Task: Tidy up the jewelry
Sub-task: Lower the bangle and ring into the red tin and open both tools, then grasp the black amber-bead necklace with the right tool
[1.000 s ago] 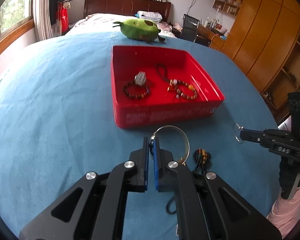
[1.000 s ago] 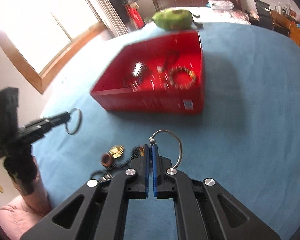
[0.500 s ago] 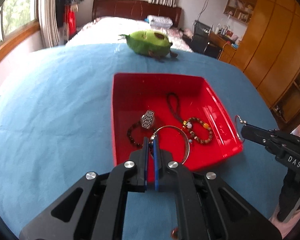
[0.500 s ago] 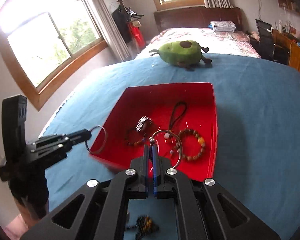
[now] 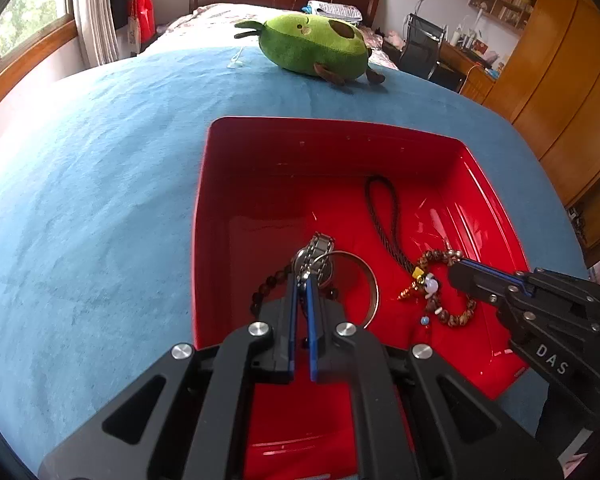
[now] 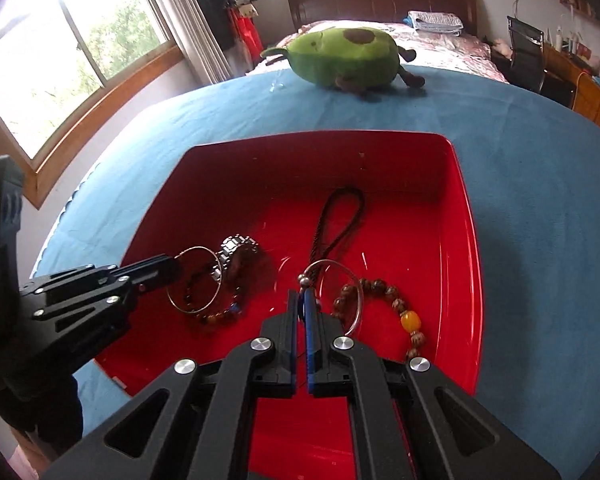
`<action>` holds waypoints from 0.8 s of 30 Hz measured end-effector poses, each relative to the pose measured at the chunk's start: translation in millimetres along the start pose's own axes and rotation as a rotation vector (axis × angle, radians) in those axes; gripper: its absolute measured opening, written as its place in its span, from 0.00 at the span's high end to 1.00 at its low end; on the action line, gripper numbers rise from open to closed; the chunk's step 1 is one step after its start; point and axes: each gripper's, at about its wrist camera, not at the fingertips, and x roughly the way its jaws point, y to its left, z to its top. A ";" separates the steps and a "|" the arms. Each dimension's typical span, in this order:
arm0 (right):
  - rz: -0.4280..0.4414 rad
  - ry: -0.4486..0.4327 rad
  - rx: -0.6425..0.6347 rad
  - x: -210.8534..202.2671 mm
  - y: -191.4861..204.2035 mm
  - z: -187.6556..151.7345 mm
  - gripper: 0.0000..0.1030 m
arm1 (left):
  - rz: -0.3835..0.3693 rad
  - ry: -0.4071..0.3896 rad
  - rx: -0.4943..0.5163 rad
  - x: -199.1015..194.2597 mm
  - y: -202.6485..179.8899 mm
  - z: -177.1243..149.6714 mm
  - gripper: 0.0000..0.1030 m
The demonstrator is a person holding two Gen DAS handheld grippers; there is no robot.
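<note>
The only writing that can be read is "DAS", in white letters on the black body of the right gripper as the left wrist camera sees it. A pale label at the tray's near edge is too small to read.

Both grippers hang over the red tray, which sits on a blue cloth. The left gripper has its fingers pinched nearly together on a thin silver bangle; the ring stands out to the right of the tips, above the tray floor. The right gripper has its fingers just as tightly together on a second silver bangle, whose loop also swings right of the tips, with a small bead at the clasp end.

In the tray, a metal watch lies left of centre, partly hidden behind the left gripper's tips. A dark bead bracelet beside it is half covered. A black cord loop runs lengthwise toward the tray's far wall, and a brown bead bracelet with a yellow bead lies to its right.

Beyond the tray a green avocado plush rests on the cloth.
</note>
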 end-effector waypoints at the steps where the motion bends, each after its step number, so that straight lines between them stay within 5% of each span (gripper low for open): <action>1: -0.002 -0.001 0.001 0.7 -0.1 0.2 0.98 | -0.001 0.001 0.000 1.6 -0.4 1.0 0.97; 3: 0.003 0.005 0.011 3.6 -1.4 0.5 0.96 | -0.011 0.003 0.005 5.3 -2.0 2.6 0.93; 5: 0.023 0.006 0.027 4.4 -4.6 -0.2 0.81 | -0.011 -0.004 0.008 5.4 -2.3 2.5 0.92; 13: 0.067 -0.106 0.033 -62.3 -0.1 -18.7 0.81 | -0.003 -0.126 -0.004 -66.0 2.6 -8.8 0.83; 15: 0.090 -0.151 0.026 -88.0 3.8 -28.3 0.81 | -0.003 -0.170 0.004 -94.9 0.6 -19.3 0.63; 19: 0.103 -0.184 0.015 -123.1 11.5 -59.2 0.78 | -0.003 -0.225 0.025 -137.2 -5.8 -48.4 0.55; 24: 0.105 -0.138 0.001 -129.5 18.9 -91.2 0.74 | -0.008 -0.199 0.043 -149.9 -10.5 -85.3 0.32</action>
